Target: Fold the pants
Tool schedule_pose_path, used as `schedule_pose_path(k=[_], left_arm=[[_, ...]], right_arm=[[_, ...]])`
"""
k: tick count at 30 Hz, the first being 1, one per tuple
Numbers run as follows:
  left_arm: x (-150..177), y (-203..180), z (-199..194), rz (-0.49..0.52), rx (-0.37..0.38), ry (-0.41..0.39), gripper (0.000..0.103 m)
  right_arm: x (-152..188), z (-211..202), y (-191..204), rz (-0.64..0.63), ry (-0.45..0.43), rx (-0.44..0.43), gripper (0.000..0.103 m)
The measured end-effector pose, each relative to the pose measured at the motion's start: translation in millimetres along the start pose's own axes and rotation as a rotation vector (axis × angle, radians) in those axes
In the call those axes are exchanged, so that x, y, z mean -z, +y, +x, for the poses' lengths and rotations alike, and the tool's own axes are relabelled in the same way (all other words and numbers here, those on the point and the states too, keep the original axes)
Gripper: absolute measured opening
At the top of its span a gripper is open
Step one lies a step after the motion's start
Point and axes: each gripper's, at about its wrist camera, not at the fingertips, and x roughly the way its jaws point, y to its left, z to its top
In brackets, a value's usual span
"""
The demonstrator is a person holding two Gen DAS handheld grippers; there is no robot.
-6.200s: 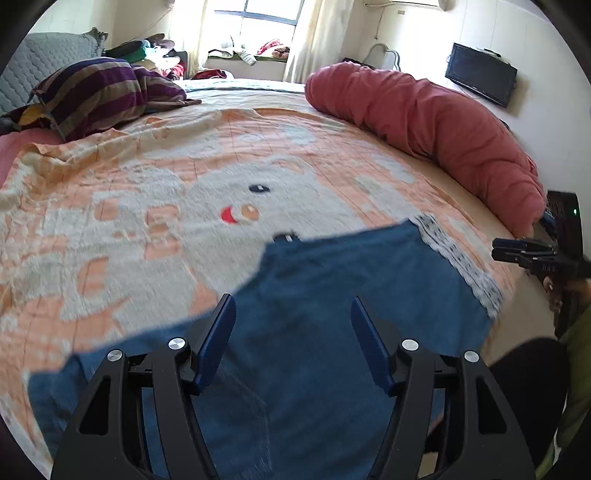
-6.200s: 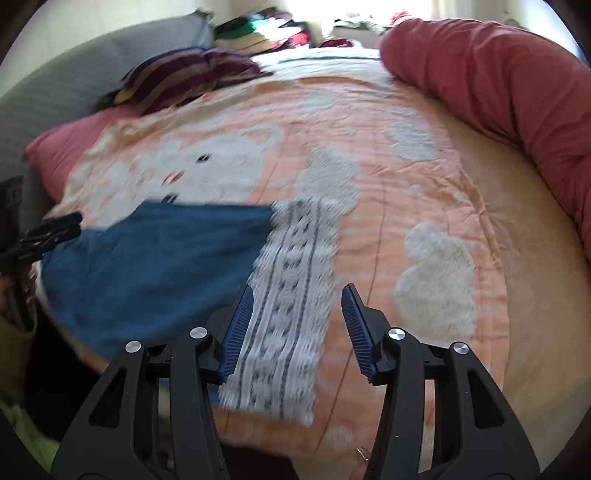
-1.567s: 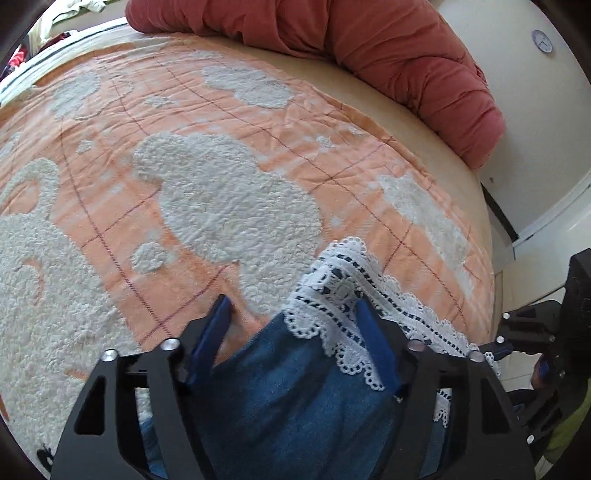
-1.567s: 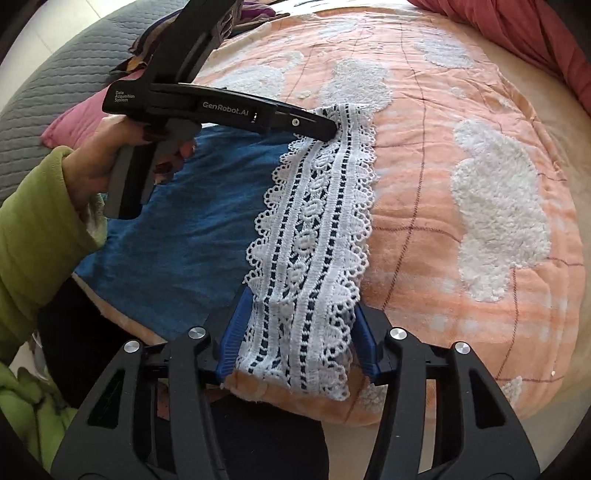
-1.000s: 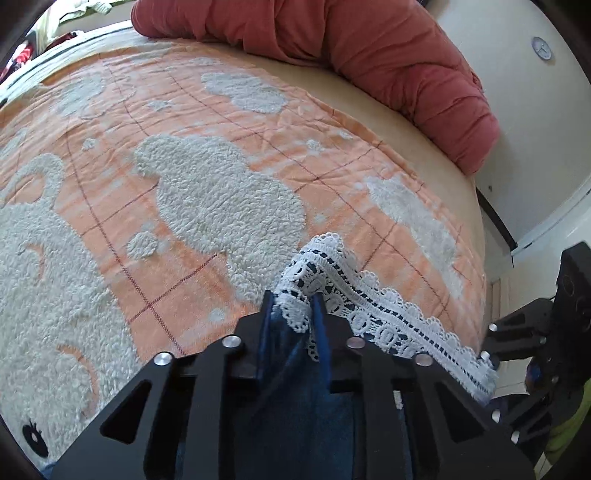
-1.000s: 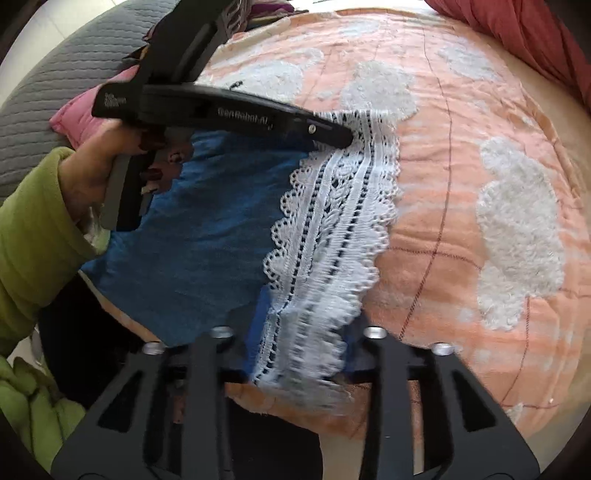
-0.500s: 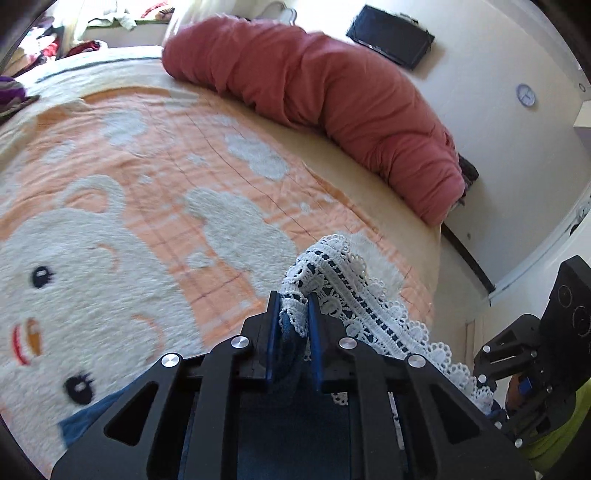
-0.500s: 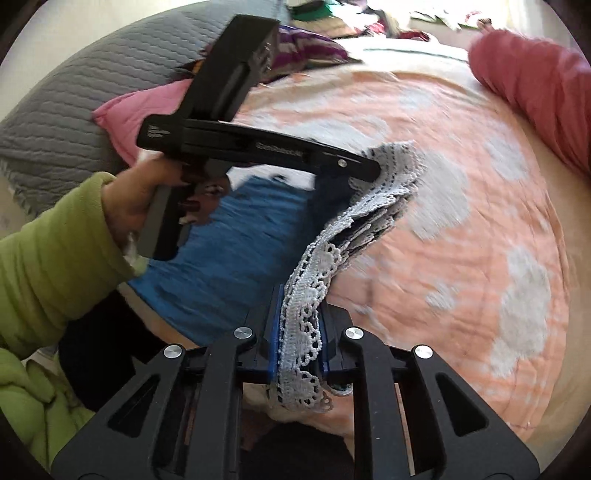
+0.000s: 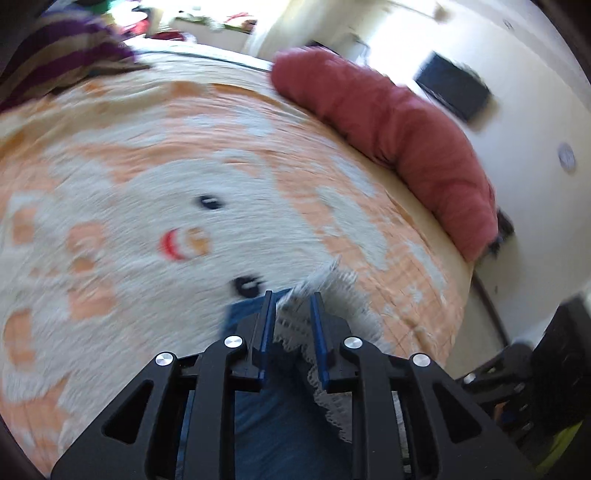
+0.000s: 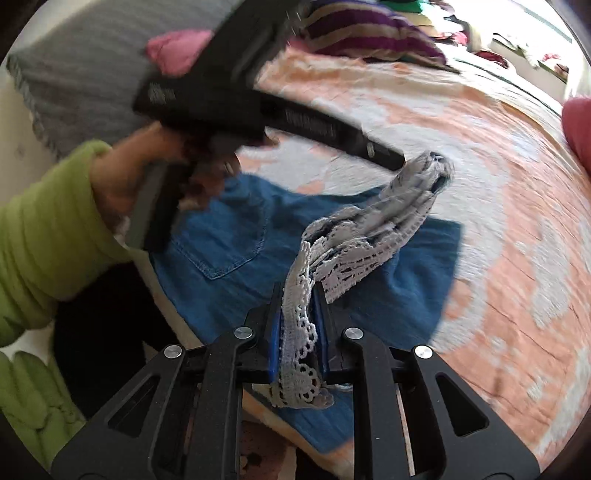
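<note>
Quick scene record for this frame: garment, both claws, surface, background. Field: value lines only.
garment: blue denim pants with white lace hem, hem lifted over the denim
left claw: shut on lace hem
right claw: shut on lace hem, other end
surface: orange and white blanket on bed
background: red duvet roll, striped pillow
image quality: motion blur

Left tongs [image 9: 291,299] clamped, held aloft; right tongs [image 10: 298,295] clamped, lower.
</note>
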Motion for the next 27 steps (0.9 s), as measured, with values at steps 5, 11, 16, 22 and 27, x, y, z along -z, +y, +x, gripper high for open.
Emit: schedule_pose_path(k=[5, 11, 16, 22, 27], left_arm=[[17, 52, -29, -0.168, 0.015, -0.103, 0.024], [19, 66, -30, -0.219, 0.008, -0.096, 0.038], [24, 60, -22, -0.201, -0.008, -0.047, 0.048], [33, 61, -1, -0.202, -0.058, 0.038, 0.057], [39, 61, 12, -0.228, -0.033, 0.066, 0.052]], right_arm=[[0, 28, 35, -0.124, 0.003, 0.0, 0.016], [10, 4, 49, -0.171, -0.144, -0.039, 0.033], [21, -23, 49, -0.176, -0.225, 0.002, 0.04], [40, 13, 89, -0.368, -0.059, 0.07, 0.04], [47, 42, 99, -0.441, 0.024, 0.144, 0.039]])
